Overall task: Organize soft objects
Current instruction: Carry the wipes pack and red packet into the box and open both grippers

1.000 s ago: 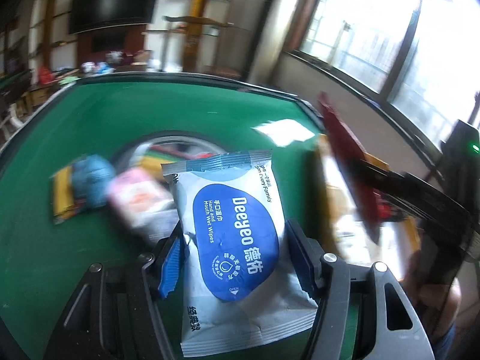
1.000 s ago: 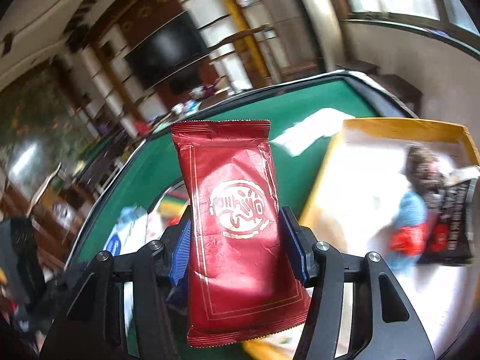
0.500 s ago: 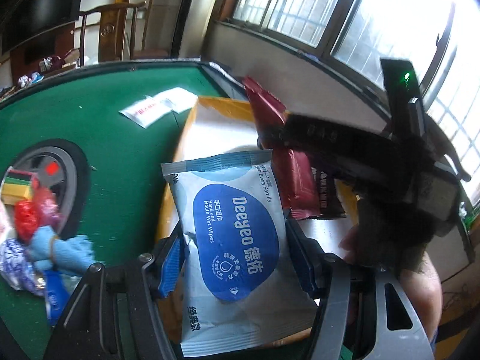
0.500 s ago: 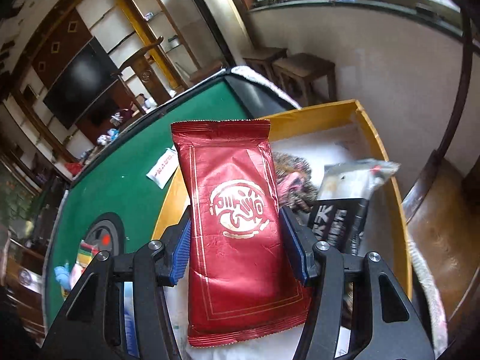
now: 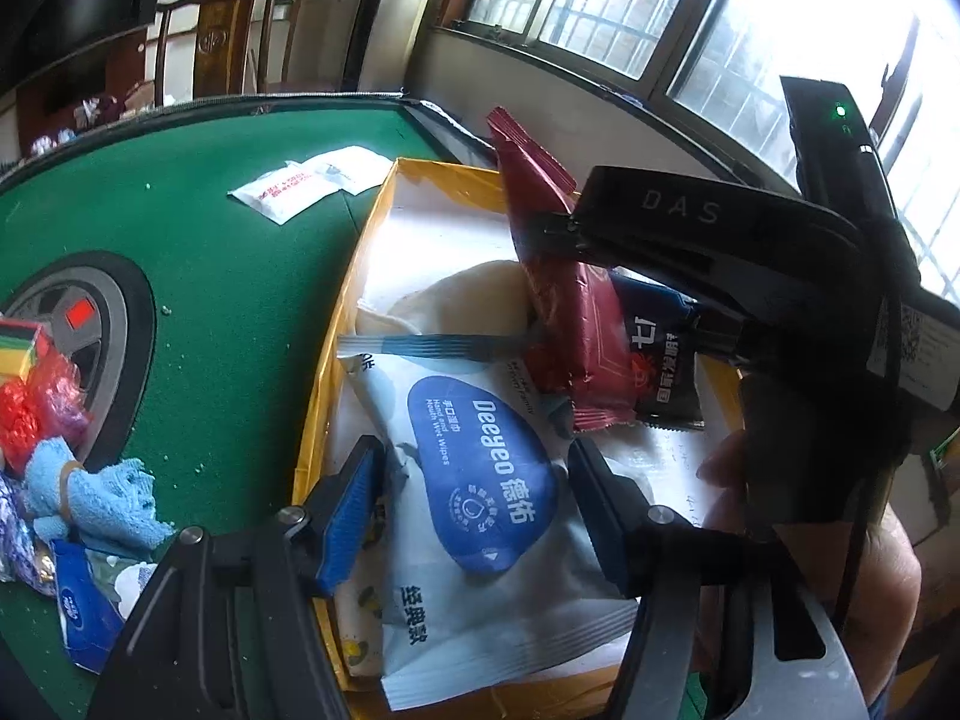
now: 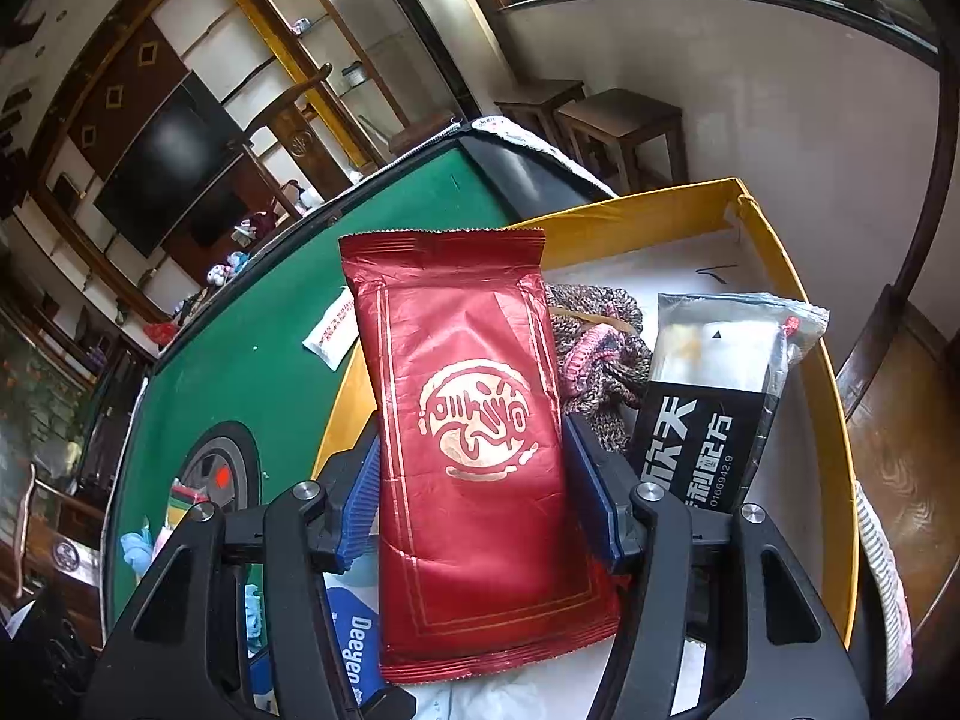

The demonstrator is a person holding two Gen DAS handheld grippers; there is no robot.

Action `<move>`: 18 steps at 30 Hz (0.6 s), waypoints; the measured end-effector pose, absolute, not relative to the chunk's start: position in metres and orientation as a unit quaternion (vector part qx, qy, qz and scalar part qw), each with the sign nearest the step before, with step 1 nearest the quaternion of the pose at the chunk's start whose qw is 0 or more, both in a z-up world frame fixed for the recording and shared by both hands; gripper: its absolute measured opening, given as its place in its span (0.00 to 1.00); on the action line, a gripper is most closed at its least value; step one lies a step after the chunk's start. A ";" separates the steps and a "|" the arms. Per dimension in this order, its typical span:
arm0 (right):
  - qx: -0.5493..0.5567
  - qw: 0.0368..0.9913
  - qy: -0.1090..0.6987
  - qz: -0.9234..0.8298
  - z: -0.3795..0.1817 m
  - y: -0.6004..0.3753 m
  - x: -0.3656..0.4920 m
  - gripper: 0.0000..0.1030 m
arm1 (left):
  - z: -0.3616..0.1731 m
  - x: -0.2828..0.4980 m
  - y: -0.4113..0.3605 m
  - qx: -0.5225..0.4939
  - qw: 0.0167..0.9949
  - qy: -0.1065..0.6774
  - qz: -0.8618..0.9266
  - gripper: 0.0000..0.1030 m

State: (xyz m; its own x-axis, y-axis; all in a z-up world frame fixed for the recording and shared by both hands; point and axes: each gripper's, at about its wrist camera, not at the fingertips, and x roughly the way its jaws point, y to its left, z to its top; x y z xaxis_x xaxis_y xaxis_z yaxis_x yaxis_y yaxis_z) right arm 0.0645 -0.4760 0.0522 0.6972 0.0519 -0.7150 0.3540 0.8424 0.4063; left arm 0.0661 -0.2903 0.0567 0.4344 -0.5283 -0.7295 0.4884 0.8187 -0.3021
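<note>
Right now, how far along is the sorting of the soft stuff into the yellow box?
Done: knitted bundle and black packet lie in the yellow box. In hand: left jaws open around the wipes pack over the box; right jaws grip the red packet. Left: blue cloth and red bundle on the table.

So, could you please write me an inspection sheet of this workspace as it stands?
Surface: green felt table, crumbs scattered.
Job's things: wet wipes pack and red packet over yellow box; knitted item and black packet inside.
Clutter: blue cloth, white sachets on felt.
Grippers: left gripper open around wipes; right gripper shut on red packet.
Cables: nothing seen.
Surroundings: windows, chair, television.
</note>
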 end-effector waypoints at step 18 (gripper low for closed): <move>0.293 0.905 0.305 -0.045 0.077 -0.471 0.045 0.61 | 0.079 0.047 -0.273 -0.049 0.846 0.418 -0.326 0.63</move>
